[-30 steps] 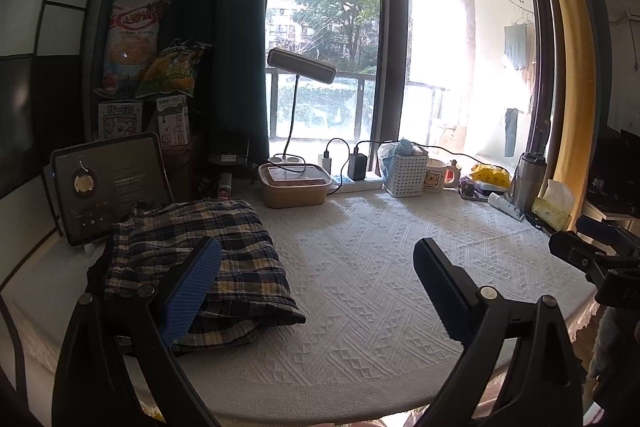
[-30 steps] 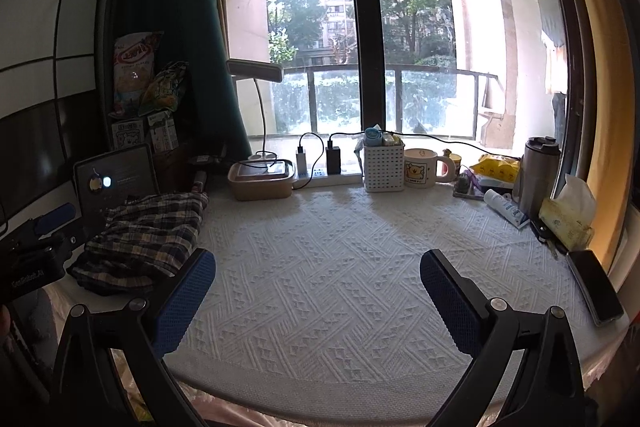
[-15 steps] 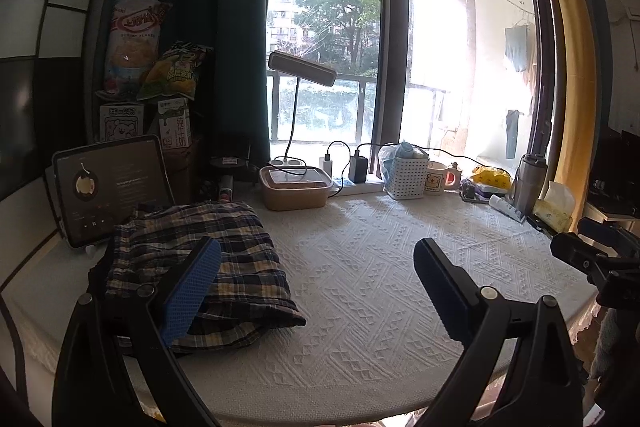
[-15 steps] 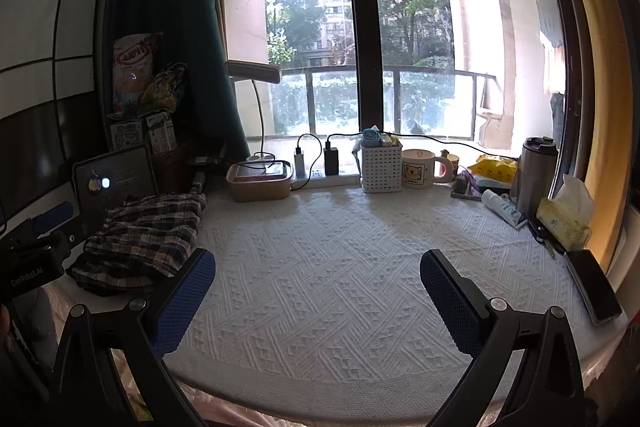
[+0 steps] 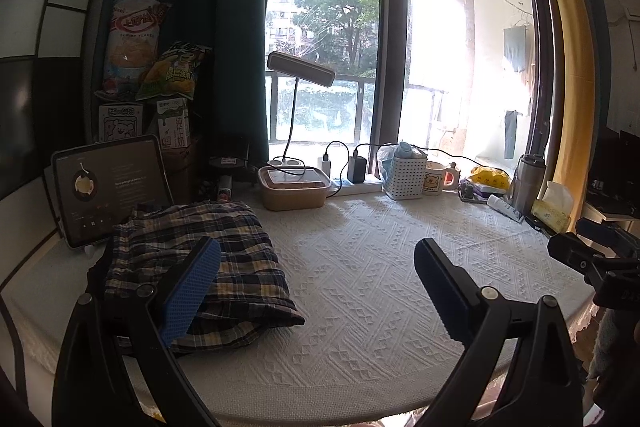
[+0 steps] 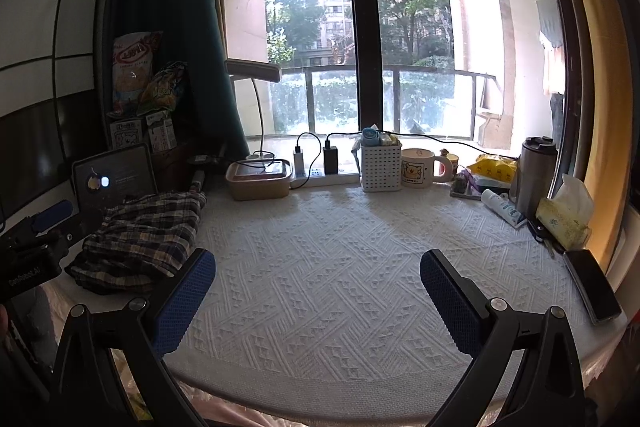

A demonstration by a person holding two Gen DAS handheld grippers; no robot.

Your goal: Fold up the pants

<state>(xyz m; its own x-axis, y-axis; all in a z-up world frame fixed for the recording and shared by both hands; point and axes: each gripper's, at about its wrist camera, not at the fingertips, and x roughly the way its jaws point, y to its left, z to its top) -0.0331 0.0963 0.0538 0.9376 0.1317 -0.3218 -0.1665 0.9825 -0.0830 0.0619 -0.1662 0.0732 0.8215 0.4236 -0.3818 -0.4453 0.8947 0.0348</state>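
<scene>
Both tongs gape over white quilted tabletop [image 6: 320, 267] before sunlit window [image 6: 420, 47].

Bare table [image 6: 328, 267] across the frame's centre, folded plaid pants [image 6: 140, 239] blocking the left, tablet [image 6: 116, 179] behind them, containers along the window edge, phone [image 6: 592, 283] at lower right
</scene>
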